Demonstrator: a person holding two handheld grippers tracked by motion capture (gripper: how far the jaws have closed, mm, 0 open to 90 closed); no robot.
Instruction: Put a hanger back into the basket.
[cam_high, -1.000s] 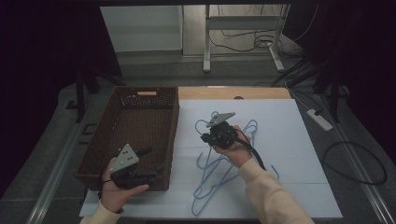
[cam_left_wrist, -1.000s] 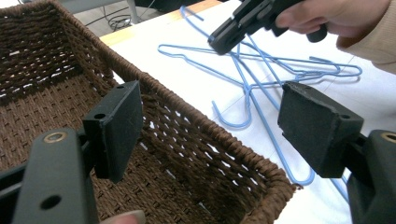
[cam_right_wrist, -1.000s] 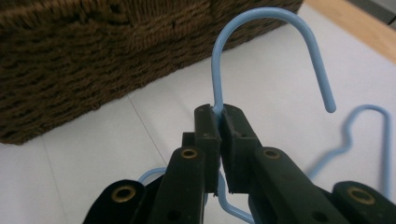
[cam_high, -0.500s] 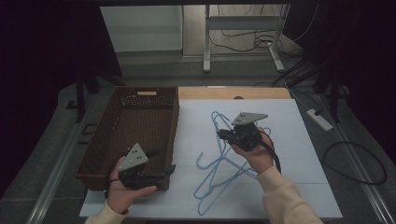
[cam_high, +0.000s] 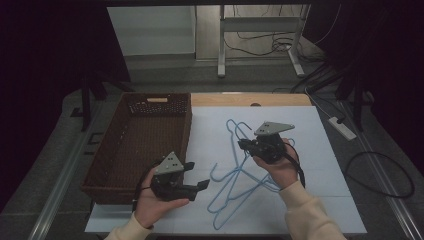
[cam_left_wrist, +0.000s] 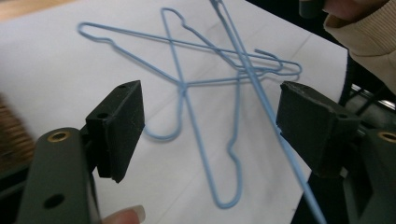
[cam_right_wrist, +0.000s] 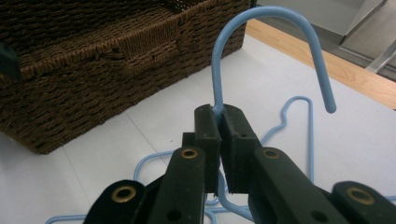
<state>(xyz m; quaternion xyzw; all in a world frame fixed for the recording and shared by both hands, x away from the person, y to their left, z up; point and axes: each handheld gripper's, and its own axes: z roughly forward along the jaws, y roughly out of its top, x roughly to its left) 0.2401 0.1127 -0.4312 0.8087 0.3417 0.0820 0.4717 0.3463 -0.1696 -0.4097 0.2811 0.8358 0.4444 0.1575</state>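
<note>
Blue wire hangers (cam_high: 235, 180) lie tangled on a white sheet (cam_high: 325, 165). My right gripper (cam_high: 243, 144) is shut on the neck of one blue hanger (cam_high: 231, 127) and holds it lifted, hook upward. The right gripper view shows the pads of this gripper (cam_right_wrist: 219, 112) pinching the wire just below the hook (cam_right_wrist: 215, 74). My left gripper (cam_high: 197, 175) is open beside the basket's front right corner and points right at the pile. Across its wide gap (cam_left_wrist: 217, 128) I see two hangers (cam_left_wrist: 182, 88) lying flat, and the lifted hanger's wire (cam_left_wrist: 261, 98) crosses in front of the right jaw.
A brown wicker basket (cam_high: 186, 140) stands on the left, its woven wall (cam_right_wrist: 93, 60) close by in the right gripper view. A strip of wooden table top (cam_high: 250, 99) lies behind the sheet. A power strip (cam_high: 342, 127) and cables are on the floor at right.
My right gripper has carried the held hanger to the right, lifting it off the pile. My left gripper has moved right from the basket's front toward the hangers.
</note>
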